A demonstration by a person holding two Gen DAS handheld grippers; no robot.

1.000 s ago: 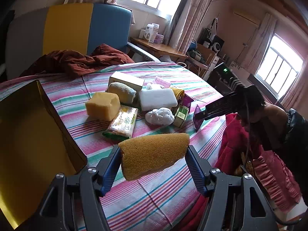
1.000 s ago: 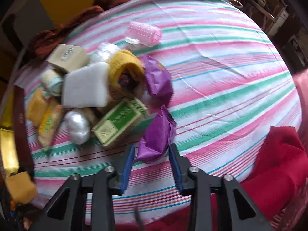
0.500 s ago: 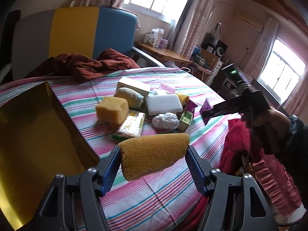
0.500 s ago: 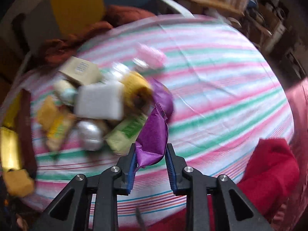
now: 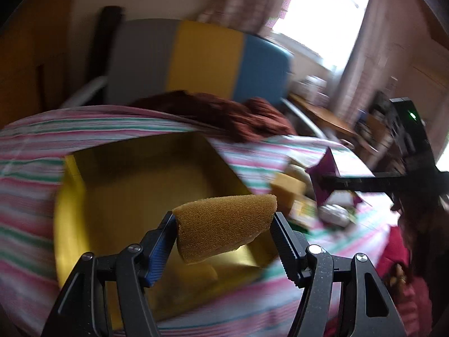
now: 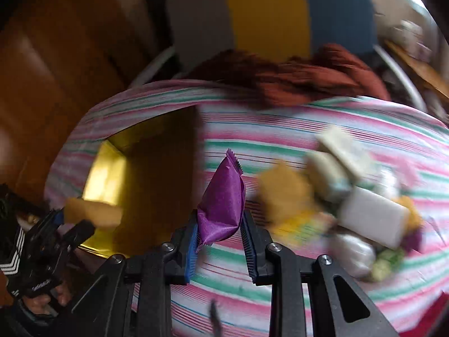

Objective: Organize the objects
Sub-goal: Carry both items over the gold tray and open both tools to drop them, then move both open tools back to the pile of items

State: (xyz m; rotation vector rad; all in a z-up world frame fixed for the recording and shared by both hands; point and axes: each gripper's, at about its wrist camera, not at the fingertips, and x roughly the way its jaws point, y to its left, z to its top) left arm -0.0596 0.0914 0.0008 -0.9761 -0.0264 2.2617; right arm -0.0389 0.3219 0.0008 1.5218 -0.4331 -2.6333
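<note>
The left claw (image 5: pixel 224 238) gripped a tan sponge (image 5: pixel 224 230) between its pads, held above the open gold box (image 5: pixel 134 185) that sat on the striped tabletop (image 5: pixel 25 196); the sponge and claw hid the box's near wall and part of its floor. The right claw (image 6: pixel 219 230) was clamped on a purple packet (image 6: pixel 223 202), raised over the tabletop just right of the box. From the left wrist view that packet showed only partly, behind the dark bar of the right claw. The pile of other things (image 6: pixel 350 202) on the cloth was smeared by motion blur; a white block (image 6: pixel 370 219) and a yellow sponge (image 6: pixel 283 191) could be made out, the rest not. A red-brown cloth (image 6: pixel 308 78) lay at the far edge, before a grey, yellow and blue chair back (image 6: pixel 266 11).
</note>
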